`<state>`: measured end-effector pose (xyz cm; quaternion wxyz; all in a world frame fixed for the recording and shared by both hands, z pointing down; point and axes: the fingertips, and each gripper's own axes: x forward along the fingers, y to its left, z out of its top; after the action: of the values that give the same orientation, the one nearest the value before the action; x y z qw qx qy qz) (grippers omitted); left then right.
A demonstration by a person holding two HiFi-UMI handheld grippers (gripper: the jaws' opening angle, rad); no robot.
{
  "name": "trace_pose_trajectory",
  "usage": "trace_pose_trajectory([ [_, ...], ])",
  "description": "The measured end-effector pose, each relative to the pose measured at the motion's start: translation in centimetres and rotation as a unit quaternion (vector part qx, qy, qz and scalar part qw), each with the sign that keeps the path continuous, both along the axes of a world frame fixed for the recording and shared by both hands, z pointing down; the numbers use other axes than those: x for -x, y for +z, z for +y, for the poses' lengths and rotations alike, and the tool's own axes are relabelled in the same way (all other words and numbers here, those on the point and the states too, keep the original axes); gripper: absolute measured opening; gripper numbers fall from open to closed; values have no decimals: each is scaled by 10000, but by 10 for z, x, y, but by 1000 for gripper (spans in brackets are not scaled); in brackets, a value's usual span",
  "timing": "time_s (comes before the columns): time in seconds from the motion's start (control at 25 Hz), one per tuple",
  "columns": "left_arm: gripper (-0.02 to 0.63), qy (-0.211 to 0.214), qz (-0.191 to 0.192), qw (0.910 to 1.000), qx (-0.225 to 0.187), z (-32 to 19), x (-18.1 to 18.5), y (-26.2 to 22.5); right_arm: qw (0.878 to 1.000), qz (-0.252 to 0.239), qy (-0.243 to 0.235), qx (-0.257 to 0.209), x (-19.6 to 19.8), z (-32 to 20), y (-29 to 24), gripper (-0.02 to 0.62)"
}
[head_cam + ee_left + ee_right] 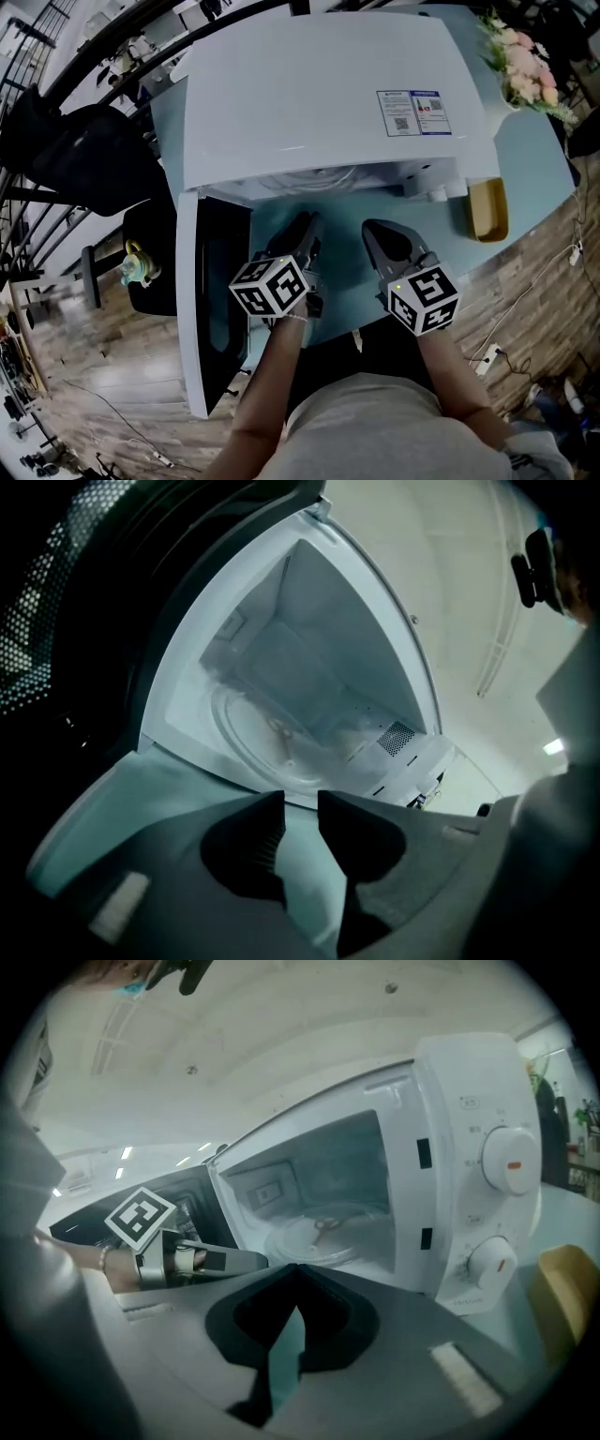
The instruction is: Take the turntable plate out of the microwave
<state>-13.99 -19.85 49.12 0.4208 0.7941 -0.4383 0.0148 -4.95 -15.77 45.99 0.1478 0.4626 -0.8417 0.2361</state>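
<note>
The white microwave [319,94] stands on a pale blue table [337,281] with its door [211,300] swung open to the left. The clear glass turntable plate [262,742] lies flat on the cavity floor, also seen in the right gripper view [323,1237]. My left gripper [305,225] hovers just in front of the opening, its jaws a small gap apart with nothing between them [302,803]. My right gripper [375,230] is beside it, a little further from the opening, jaws closed tip to tip and empty [295,1267]. Neither touches the plate.
Two control dials [511,1160] sit on the microwave's right panel. A tan container [487,208] stands on the table to the right of it, flowers [525,66] at the far right corner. A black chair [94,159] and a teal kettle [139,264] are left of the door.
</note>
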Motion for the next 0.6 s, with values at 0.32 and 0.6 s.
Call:
trace_pose_trajectory([
  [0.32,133,-250,80,9996,88,-17,4,12,9994,110,-276,188,9,-5,18,12],
  [0.6,133,-543,561,9966,274,-31,4,24,9991,164,-240,313,3,-6,27,12],
])
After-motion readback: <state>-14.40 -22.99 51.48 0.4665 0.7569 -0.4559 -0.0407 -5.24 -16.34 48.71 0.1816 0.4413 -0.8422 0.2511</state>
